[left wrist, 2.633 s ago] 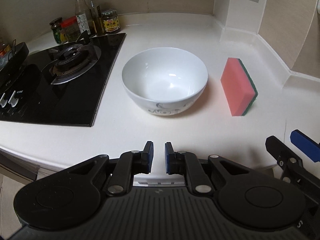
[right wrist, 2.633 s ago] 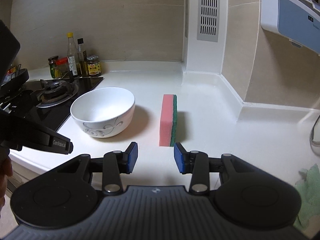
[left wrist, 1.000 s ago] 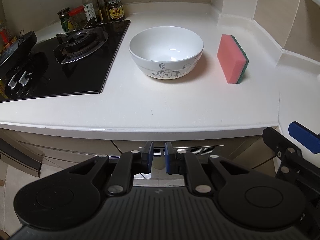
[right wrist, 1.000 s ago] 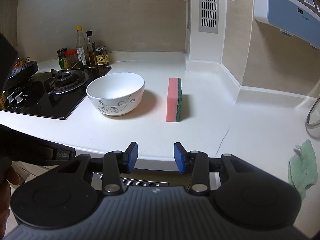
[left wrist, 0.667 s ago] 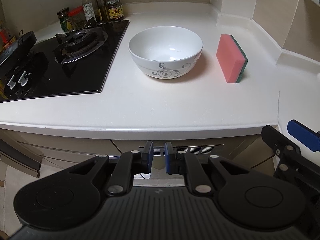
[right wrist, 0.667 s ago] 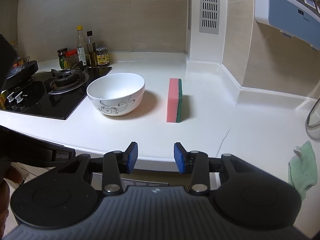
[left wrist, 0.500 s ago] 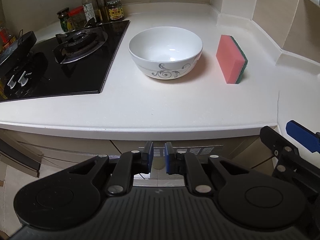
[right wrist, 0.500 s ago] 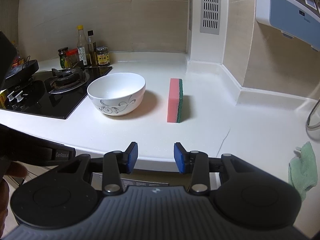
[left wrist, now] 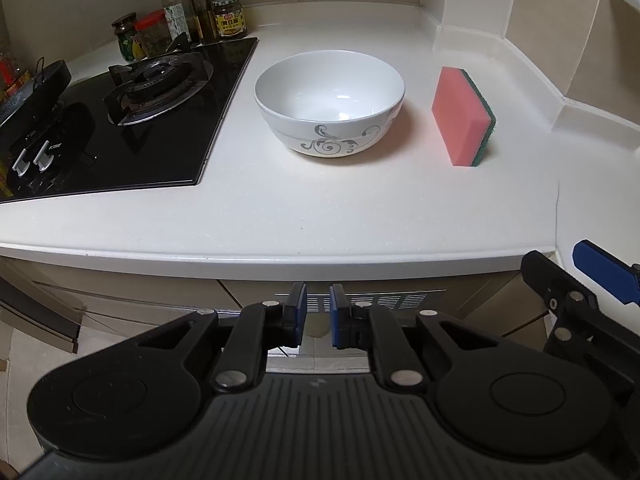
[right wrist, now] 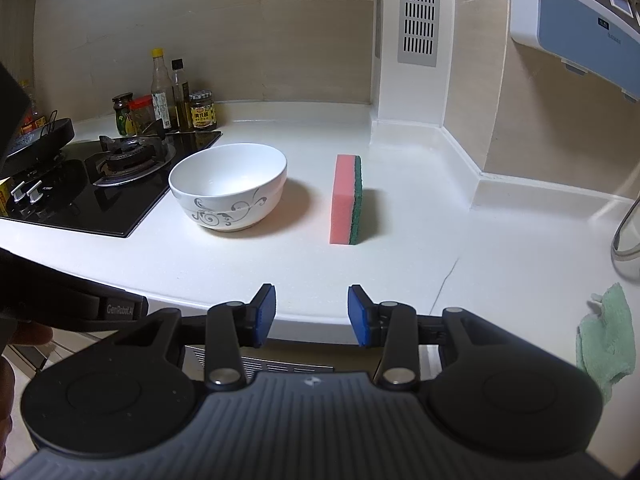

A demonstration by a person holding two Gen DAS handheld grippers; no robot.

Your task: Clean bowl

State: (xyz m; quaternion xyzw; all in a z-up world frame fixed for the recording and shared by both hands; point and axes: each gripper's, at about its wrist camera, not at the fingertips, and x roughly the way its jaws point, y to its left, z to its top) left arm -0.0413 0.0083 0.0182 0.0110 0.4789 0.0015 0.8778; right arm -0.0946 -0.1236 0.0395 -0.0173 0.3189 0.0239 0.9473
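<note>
A white bowl [left wrist: 330, 100] with a grey swirl pattern stands empty on the white counter; it also shows in the right wrist view [right wrist: 229, 186]. A pink sponge with a green scrub side [left wrist: 464, 116] stands on its long edge just right of the bowl, also in the right wrist view [right wrist: 346, 199]. My left gripper [left wrist: 318, 316] is empty, its pads a narrow gap apart, held off the counter's front edge. My right gripper [right wrist: 311, 314] is open and empty at the counter's front edge, in line with the sponge.
A black gas hob [left wrist: 120, 120] lies left of the bowl, with jars and bottles [left wrist: 180, 28] behind it. The wall corner [right wrist: 412, 80] stands behind the sponge. A green cloth [right wrist: 606, 340] lies at the right. Cabinet fronts [left wrist: 120, 300] sit below the counter.
Both grippers have drawn back from the counter since 2.6 s ago; over the last second they have barely moved. Bowl and sponge have not moved.
</note>
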